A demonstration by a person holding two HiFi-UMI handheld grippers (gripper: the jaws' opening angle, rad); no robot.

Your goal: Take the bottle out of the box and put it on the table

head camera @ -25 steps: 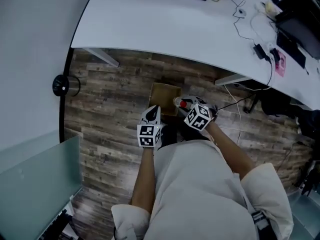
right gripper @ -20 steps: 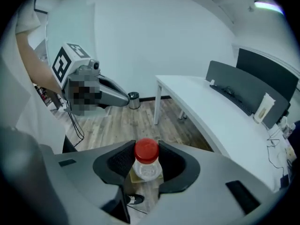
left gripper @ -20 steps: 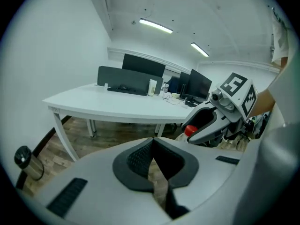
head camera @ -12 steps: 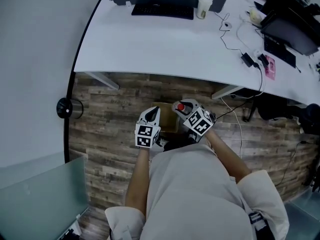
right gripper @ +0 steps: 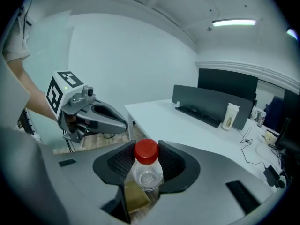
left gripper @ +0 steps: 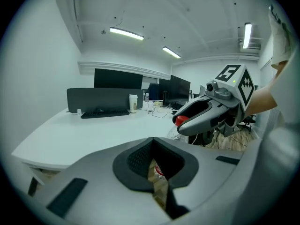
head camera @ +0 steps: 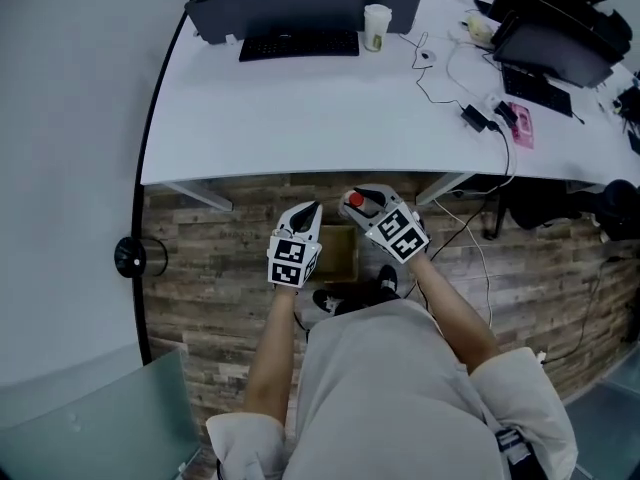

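Presently we find the right gripper clamped on the clear red-capped plastic bottle, held above the open brown cardboard box; the left gripper has jaws nearly together, empty. Next, we judge: carry over the white desk, set upright. Both grippers stand higher than a second ago

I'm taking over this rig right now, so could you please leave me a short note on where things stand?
Right gripper: shut on the bottle, held in the air.
Left gripper: shut, empty, beside it.
Box: on the floor below the grippers, in front of the table.
Done: bottle looks clear of the box.
Left: carry it over the table, stand it on a bare spot, release.
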